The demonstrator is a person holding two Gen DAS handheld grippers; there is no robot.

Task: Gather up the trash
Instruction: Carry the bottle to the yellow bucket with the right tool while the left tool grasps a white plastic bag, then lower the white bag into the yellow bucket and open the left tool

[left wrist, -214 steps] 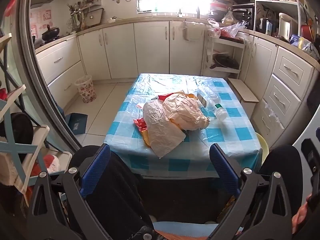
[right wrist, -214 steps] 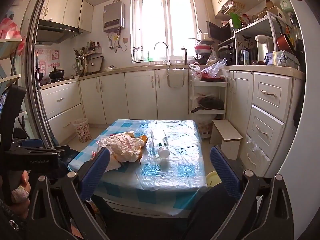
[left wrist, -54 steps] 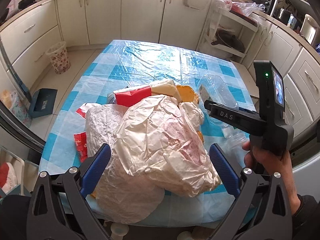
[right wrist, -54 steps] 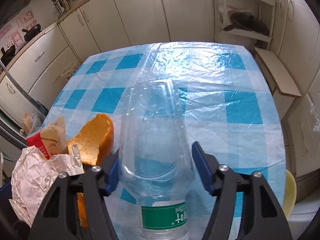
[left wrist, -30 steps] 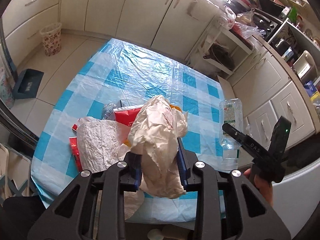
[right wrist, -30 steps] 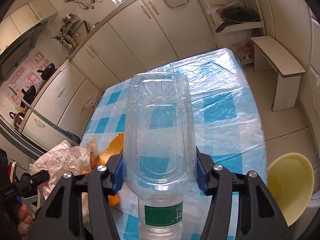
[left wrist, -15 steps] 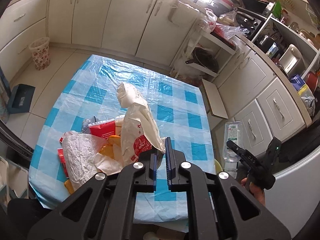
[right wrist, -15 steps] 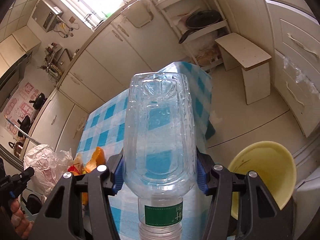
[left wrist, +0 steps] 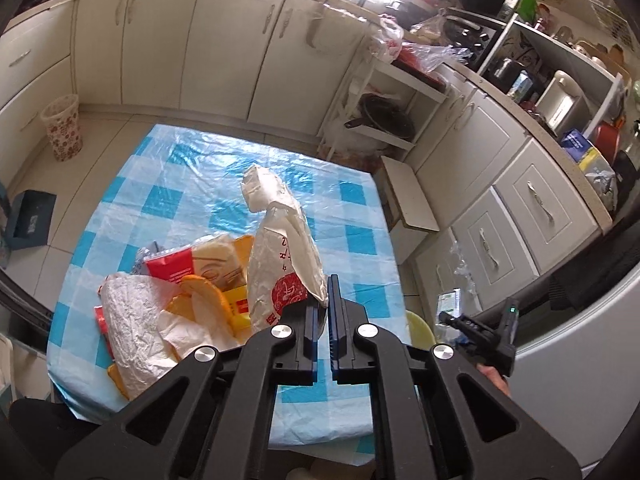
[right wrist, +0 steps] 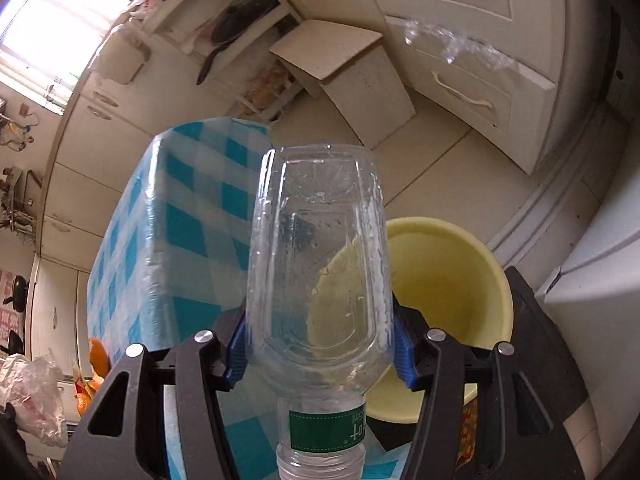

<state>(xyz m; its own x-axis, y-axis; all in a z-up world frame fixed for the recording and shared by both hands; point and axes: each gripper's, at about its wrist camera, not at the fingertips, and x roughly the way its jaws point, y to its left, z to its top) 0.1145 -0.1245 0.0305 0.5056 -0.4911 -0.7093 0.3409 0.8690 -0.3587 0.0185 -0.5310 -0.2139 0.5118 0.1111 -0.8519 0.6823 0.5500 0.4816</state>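
Nothing has landed in the yellow bin (right wrist: 452,280) yet, as far as can be seen — its inside looks bare — so the collecting is only at its first load. The right claw (right wrist: 320,344) pinches a clear plastic bottle (right wrist: 318,264) by its body, base forward, poised above the bin beside the table (left wrist: 256,168). The left claw (left wrist: 322,308) is pressed together on a fold of a white plastic bag (left wrist: 280,248), which hangs lifted over the table. Left behind there — a crumpled white wrapper (left wrist: 132,316), a red and cream carton (left wrist: 192,264), orange peel (left wrist: 204,300).
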